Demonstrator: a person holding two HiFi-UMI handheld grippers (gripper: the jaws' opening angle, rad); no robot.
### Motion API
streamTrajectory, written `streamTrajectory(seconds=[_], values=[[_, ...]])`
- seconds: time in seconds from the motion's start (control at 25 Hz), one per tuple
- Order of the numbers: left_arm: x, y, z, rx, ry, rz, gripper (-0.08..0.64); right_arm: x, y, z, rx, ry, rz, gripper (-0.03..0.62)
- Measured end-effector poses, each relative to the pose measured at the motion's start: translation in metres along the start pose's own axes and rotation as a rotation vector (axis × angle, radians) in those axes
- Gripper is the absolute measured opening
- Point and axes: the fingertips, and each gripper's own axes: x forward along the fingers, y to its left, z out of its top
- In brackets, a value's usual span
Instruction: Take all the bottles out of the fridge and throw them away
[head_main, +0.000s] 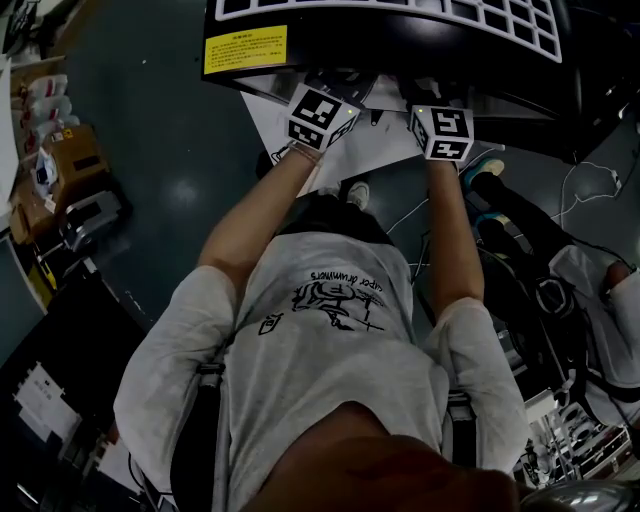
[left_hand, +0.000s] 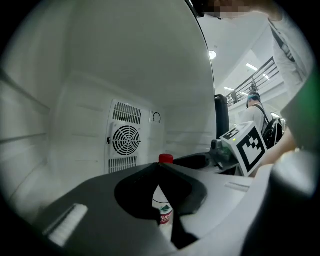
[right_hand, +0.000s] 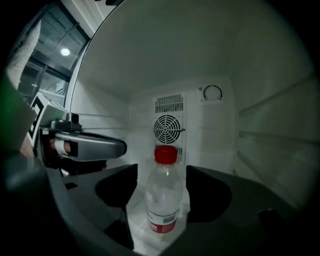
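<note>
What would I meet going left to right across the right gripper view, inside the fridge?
The left gripper → bottle → ring mark on the back wall → shelf ribs on the side wall.

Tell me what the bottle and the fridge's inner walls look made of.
Bottle: clear thin plastic, probably; see-through body, printed red label band. Cap: red opaque plastic. Inner walls: white moulded plastic, matte, with ribbed ledges, by the look.
</note>
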Motion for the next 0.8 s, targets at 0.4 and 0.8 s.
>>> streamTrajectory(seconds=[0.4, 0.8], values=[[0.002, 0.010, -0.003, 0.001, 0.013, 0.015, 0.009, 0.017, -0.003, -0.010, 0.022, 0.019, 0.001, 0.267], [-0.003, 0.007, 0.000, -0.004, 0.011, 0.013, 0.009, 0.013, -0.002, -0.006, 0.001, 0.013, 0.000, 0.265]])
